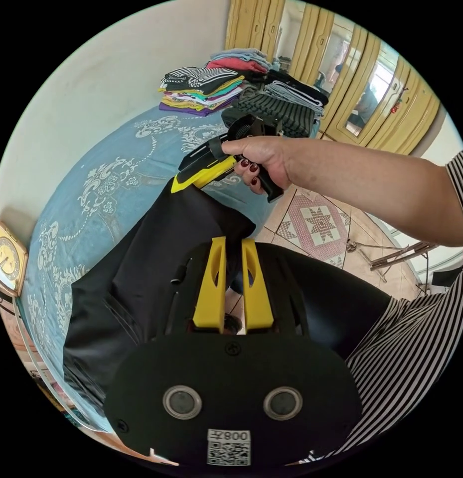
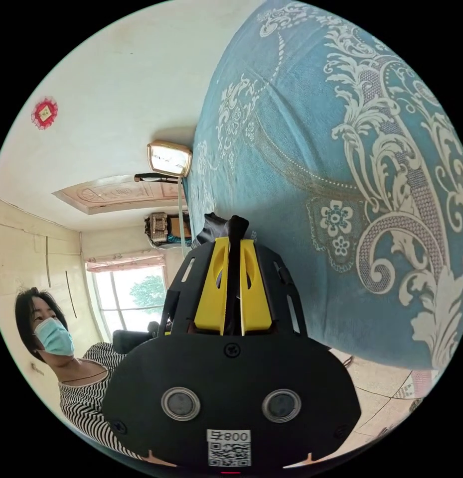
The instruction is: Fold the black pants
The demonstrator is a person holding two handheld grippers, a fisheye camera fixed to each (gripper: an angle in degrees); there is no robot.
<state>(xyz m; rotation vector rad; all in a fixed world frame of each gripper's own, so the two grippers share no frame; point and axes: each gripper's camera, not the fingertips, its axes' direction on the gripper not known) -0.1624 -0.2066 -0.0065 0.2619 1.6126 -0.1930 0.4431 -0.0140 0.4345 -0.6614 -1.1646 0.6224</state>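
Blue patterned bed (image 1: 106, 169) carries the black pants (image 1: 141, 269), which hang over its edge. A clock (image 1: 7, 256) sits at nine o'clock and folded clothes stacks (image 1: 241, 89) at twelve. The left gripper (image 1: 233, 244) has its fingers clamped on the pants' edge. A hand (image 1: 261, 157) reaches in from three o'clock, holding the right gripper (image 2: 233, 234), whose fingers pinch black fabric.

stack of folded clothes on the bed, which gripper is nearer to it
Right. The right gripper holds the black pants further up the bed, just short of the stack of folded clothes; the left gripper is back at the bed's edge.
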